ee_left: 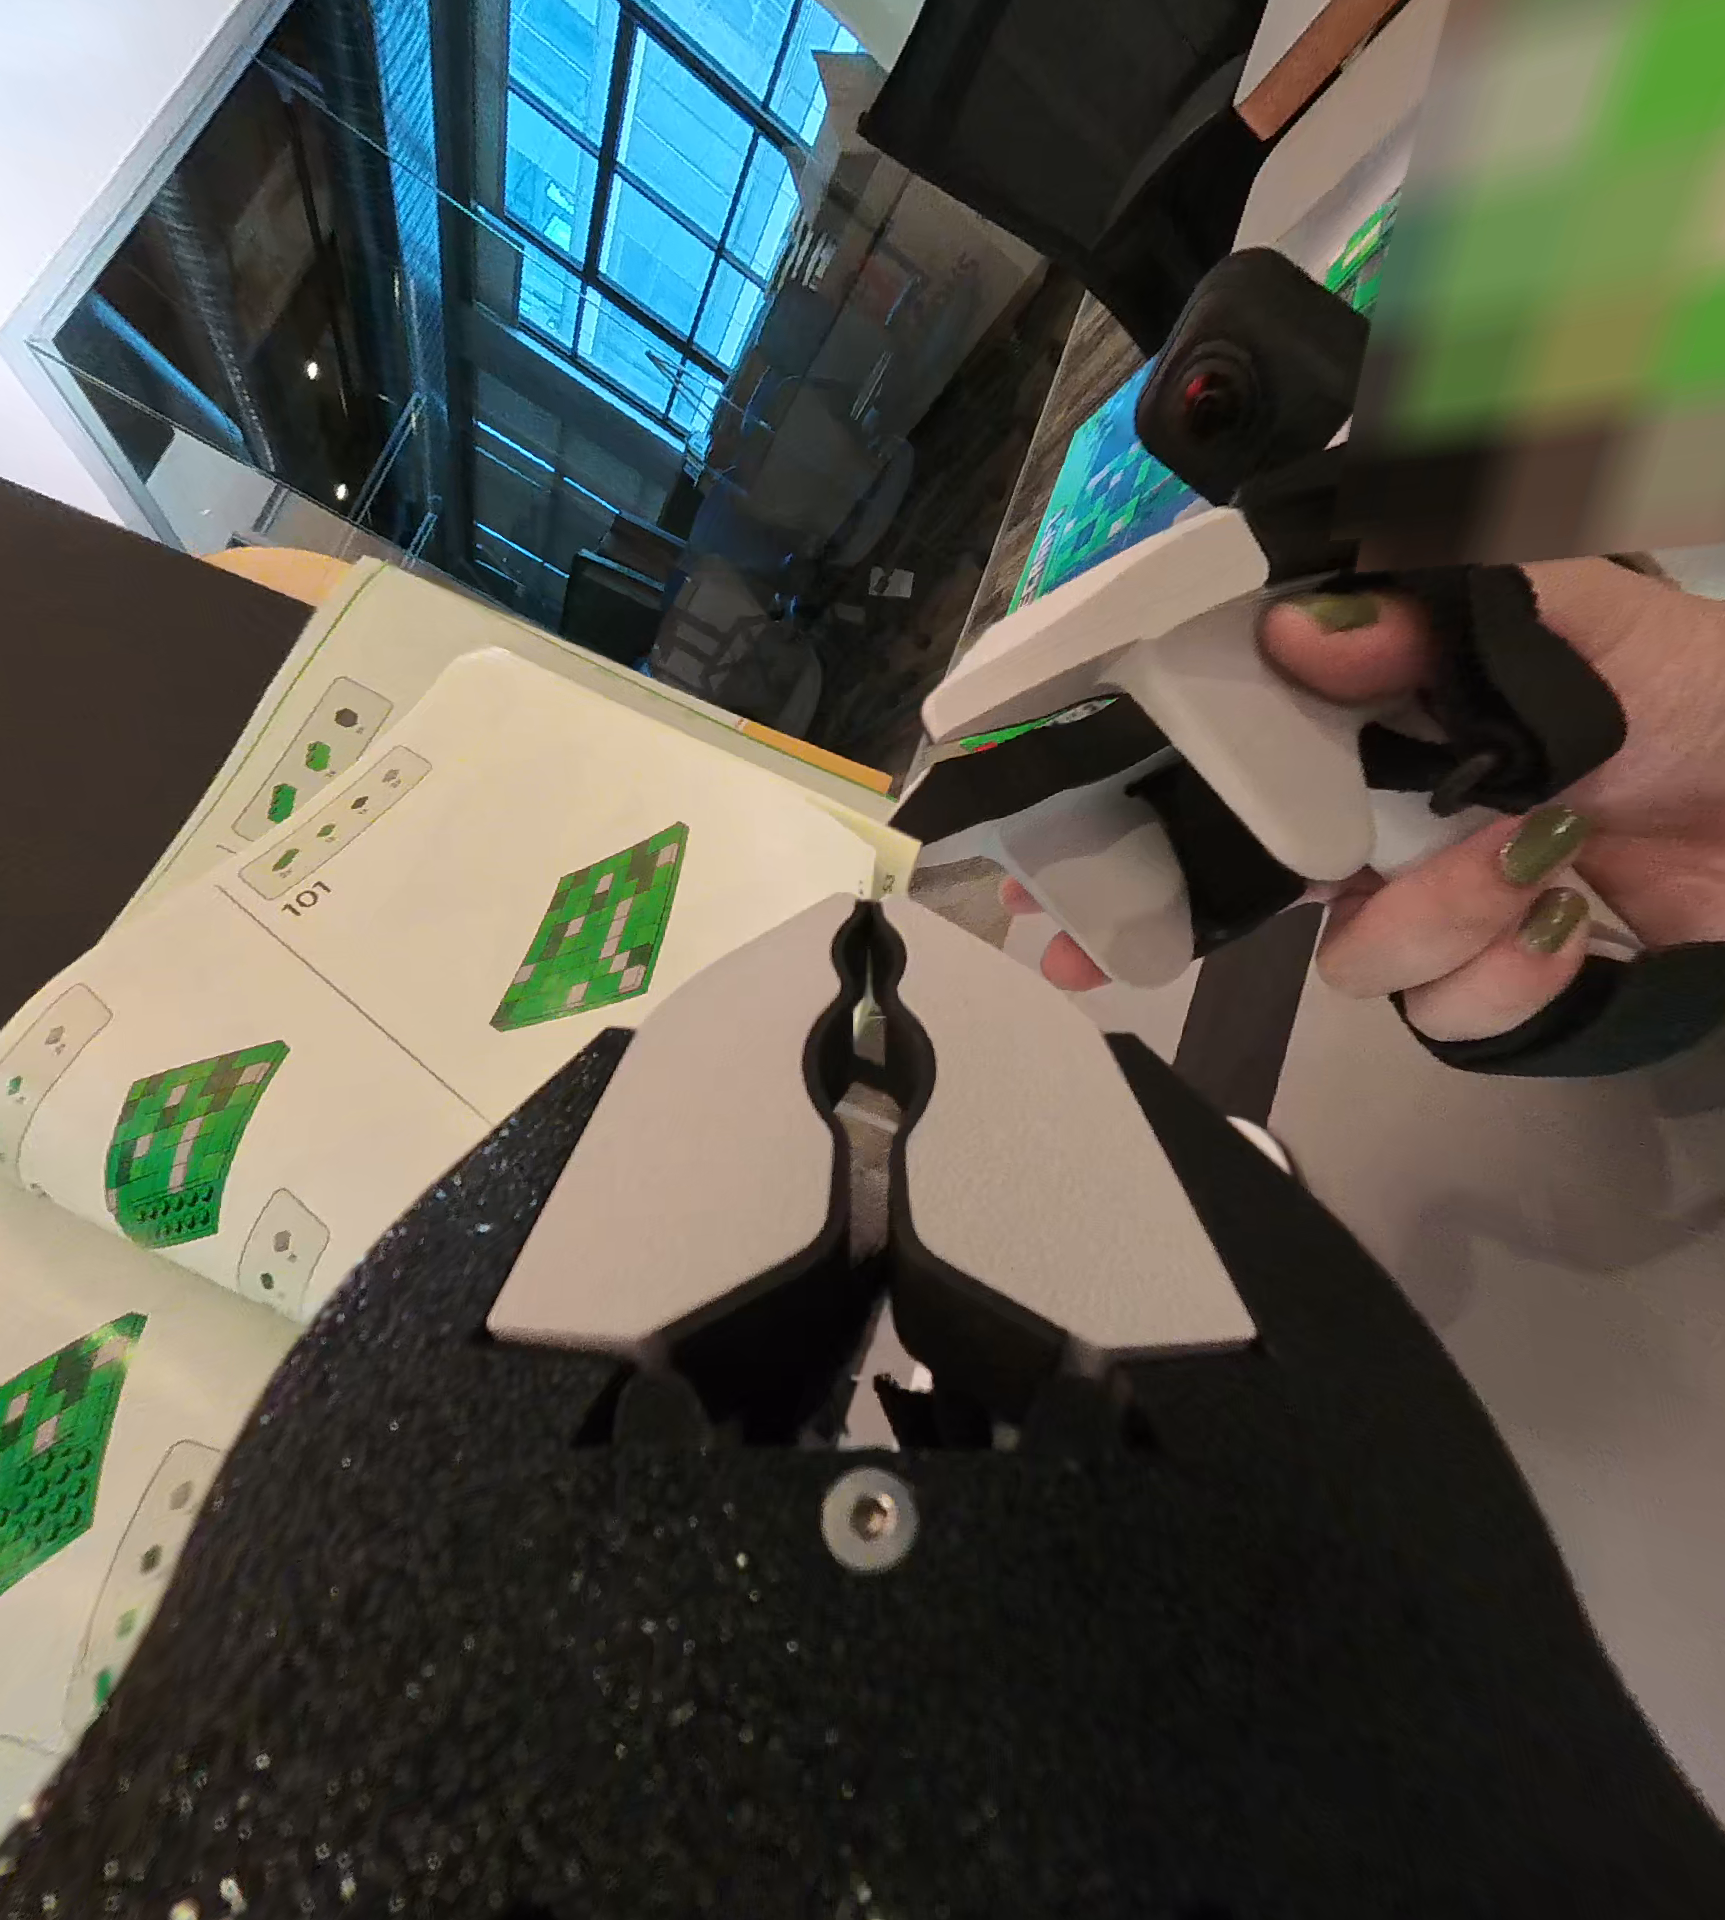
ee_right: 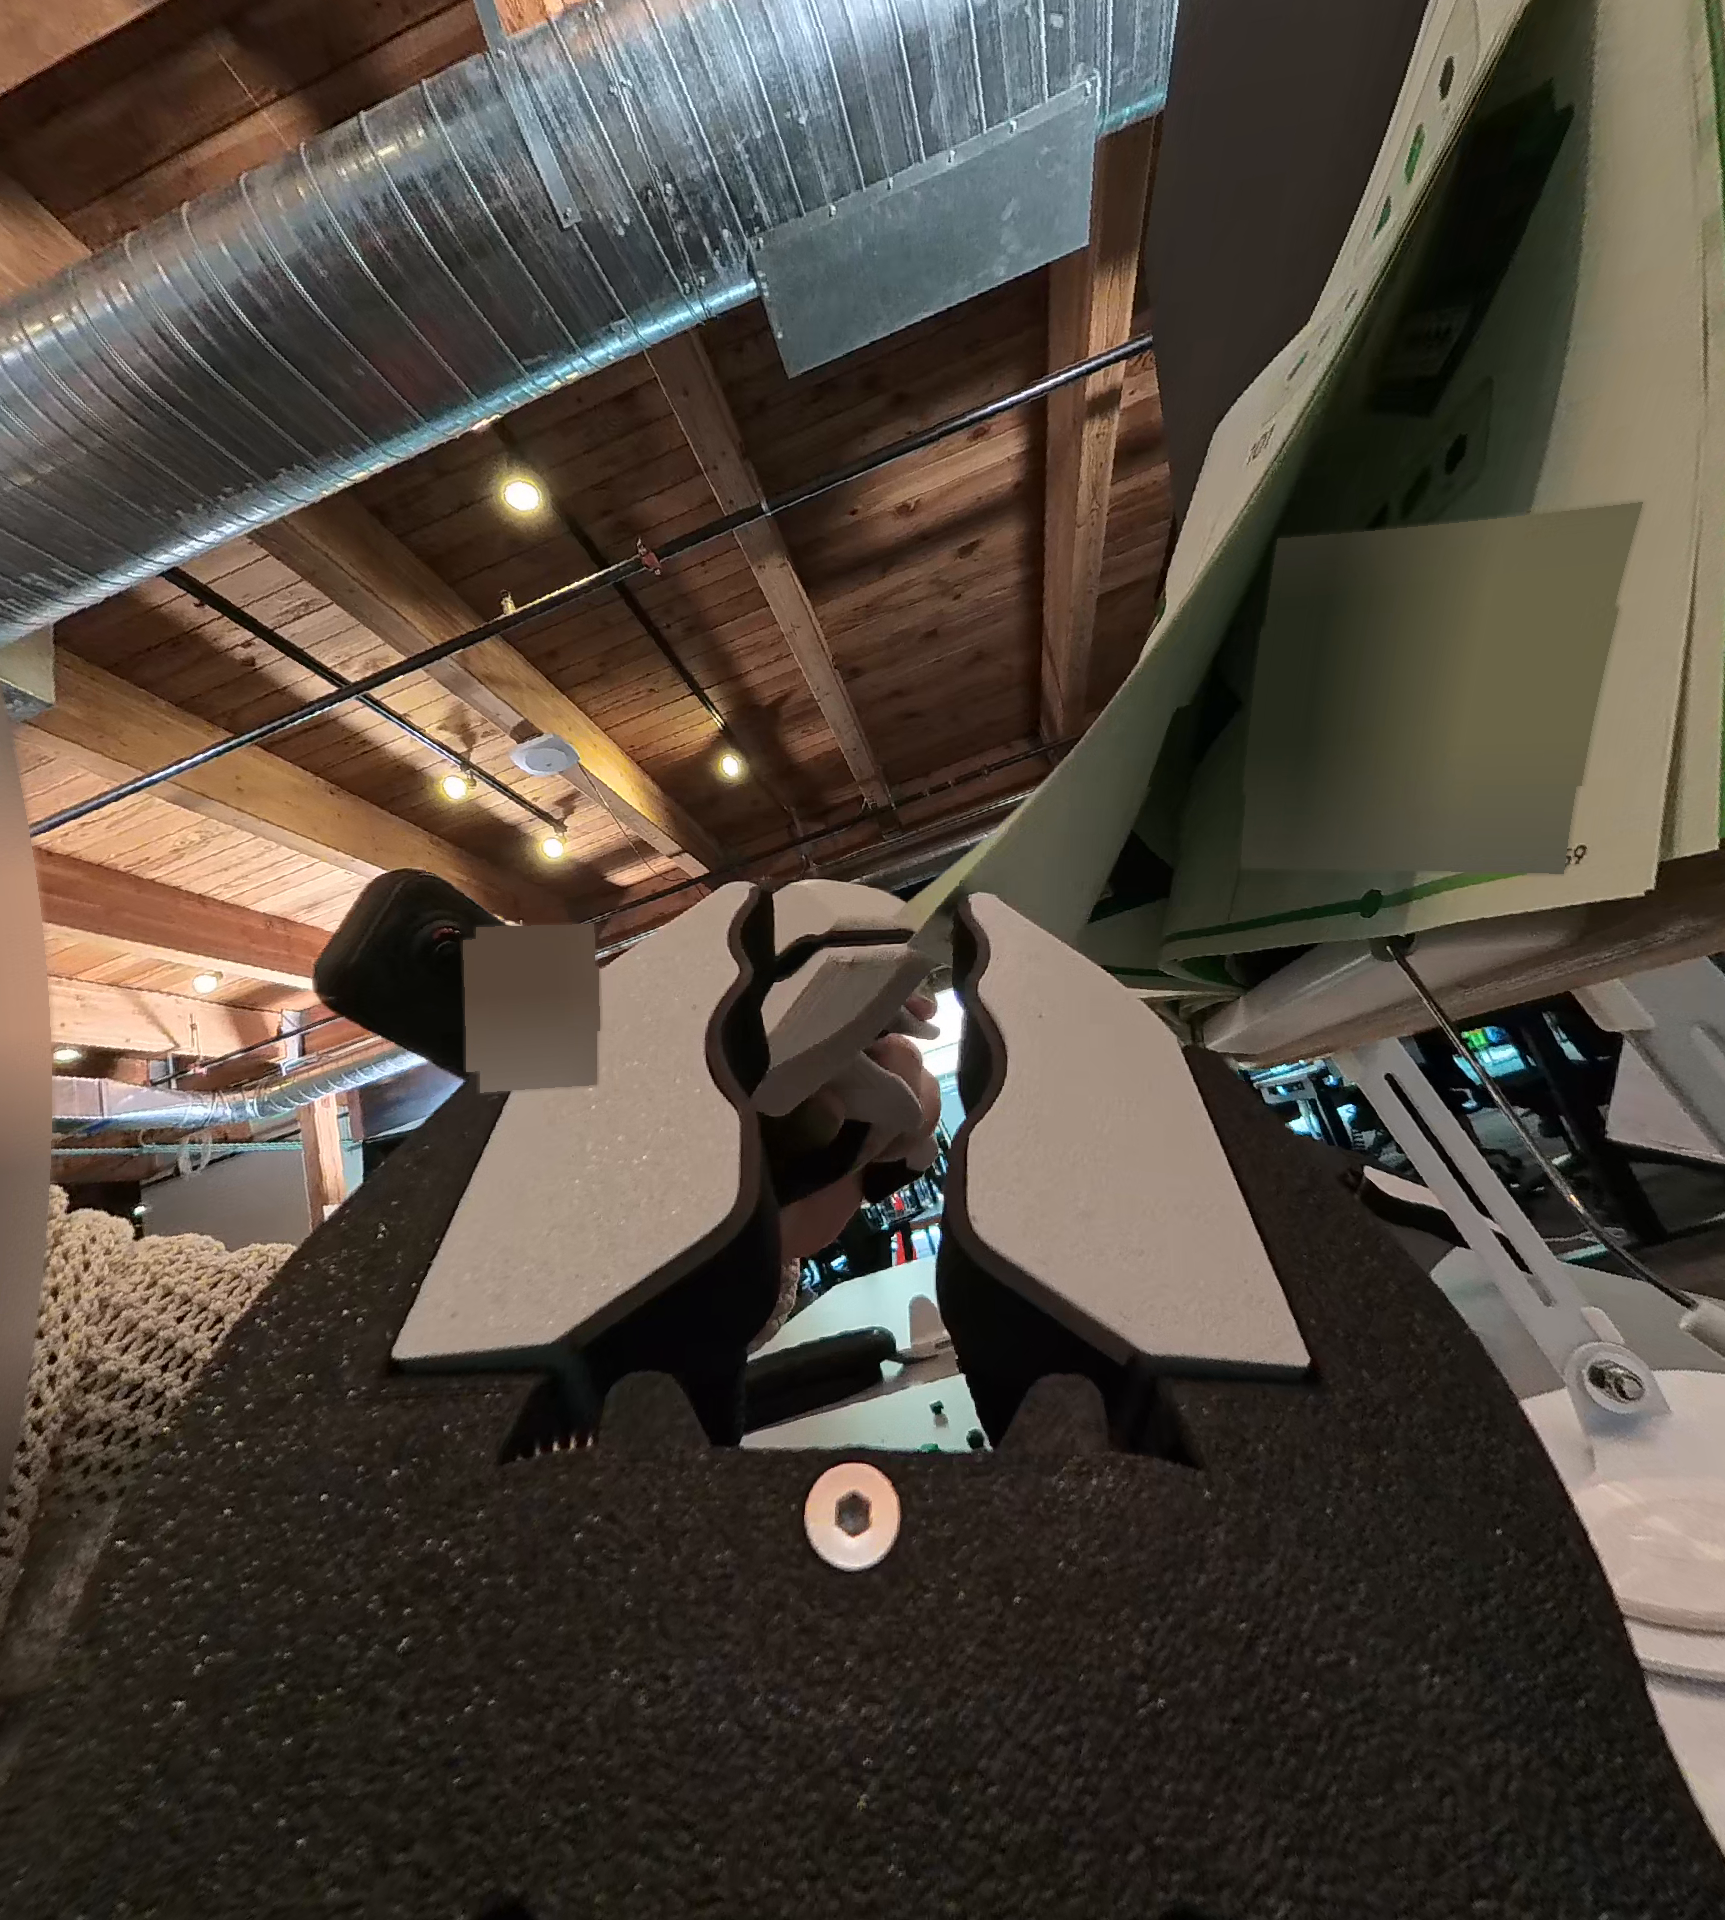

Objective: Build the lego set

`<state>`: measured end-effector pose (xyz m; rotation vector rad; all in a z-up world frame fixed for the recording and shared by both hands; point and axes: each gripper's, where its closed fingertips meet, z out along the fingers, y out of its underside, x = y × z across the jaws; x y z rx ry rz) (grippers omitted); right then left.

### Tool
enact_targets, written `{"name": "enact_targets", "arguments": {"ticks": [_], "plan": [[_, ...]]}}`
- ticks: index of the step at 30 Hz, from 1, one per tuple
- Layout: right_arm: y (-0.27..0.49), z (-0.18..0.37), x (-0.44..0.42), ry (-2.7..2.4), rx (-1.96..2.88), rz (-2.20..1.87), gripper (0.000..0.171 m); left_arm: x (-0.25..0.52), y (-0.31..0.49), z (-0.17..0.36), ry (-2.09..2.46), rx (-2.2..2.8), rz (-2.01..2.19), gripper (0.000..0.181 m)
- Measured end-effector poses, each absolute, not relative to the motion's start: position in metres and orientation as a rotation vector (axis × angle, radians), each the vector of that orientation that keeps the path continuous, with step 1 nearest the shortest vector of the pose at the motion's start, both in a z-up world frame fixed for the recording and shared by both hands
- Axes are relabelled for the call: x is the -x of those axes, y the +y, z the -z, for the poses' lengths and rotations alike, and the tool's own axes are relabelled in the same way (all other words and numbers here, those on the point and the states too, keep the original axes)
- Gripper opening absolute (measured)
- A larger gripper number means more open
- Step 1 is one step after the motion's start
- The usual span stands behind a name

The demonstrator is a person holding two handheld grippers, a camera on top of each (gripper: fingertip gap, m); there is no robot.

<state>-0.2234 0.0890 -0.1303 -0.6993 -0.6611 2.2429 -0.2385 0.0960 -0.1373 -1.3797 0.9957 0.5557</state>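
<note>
The open instruction booklet (ee_left: 484,935) shows green plate diagrams and lies left of centre in the left wrist view. My left gripper (ee_left: 865,914) is shut on the right edge of a lifted page (ee_left: 629,790); a thin pale sliver shows between its jaws. My right gripper (ee_left: 951,800), held by a hand (ee_left: 1616,790), hovers just right of that page corner. In the right wrist view my right gripper (ee_right: 858,920) is open, and the raised page (ee_right: 1045,810) runs down between its tips. The left gripper (ee_right: 837,997) shows beyond, pinching the page. No loose bricks are in view.
A green-printed set box (ee_left: 1097,520) stands behind the right gripper. The grey table (ee_left: 1460,1351) spreads to the right, a dark surface (ee_left: 58,727) to the left. A white stand with a round base (ee_right: 1689,1507) is at the right. A cream net (ee_right: 110,1351) hangs at the left. My left and right fingertips are right by each other.
</note>
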Motion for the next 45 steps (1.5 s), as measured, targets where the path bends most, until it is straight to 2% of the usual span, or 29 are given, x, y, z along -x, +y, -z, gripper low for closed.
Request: {"name": "enact_targets", "arguments": {"ticks": [7, 14, 18, 26, 27, 30, 34, 41, 45], "plan": [[0.099, 0.131, 0.223, -0.612, 0.725, -2.155, 0.035, 0.252, 0.082, 0.113, 0.677, 1.37, -0.186, 0.0], [0.128, 0.137, 0.222, -0.496, 0.853, -1.719, 0.037, 0.324, 0.036, 0.064, 0.164, 1.121, 0.118, 0.0], [0.139, 0.137, 0.212, -0.435, 0.862, -1.59, 0.036, 0.333, 0.025, 0.079, 0.213, 1.179, -0.084, 0.0], [0.145, 0.142, 0.211, -0.383, 0.888, -1.675, 0.04, 0.273, 0.072, 0.121, 0.956, 1.257, -1.046, 0.0], [0.146, 0.141, 0.21, -0.374, 0.886, -1.677, 0.04, 0.267, 0.08, 0.13, 1.041, 1.255, -1.112, 0.012], [0.15, 0.142, 0.208, -0.347, 0.894, -1.697, 0.039, 0.258, 0.101, 0.156, 1.248, 1.25, -1.289, 0.031], [0.15, 0.143, 0.209, -0.343, 0.898, -1.723, 0.039, 0.252, 0.121, 0.174, 1.346, 1.239, -1.335, 0.032], [0.15, 0.143, 0.21, -0.345, 0.901, -1.752, 0.038, 0.268, 0.137, 0.166, 1.236, 1.308, -1.318, 0.026], [0.149, 0.142, 0.211, -0.349, 0.899, -1.757, 0.038, 0.267, 0.136, 0.163, 1.202, 1.301, -1.297, 0.011]]}}
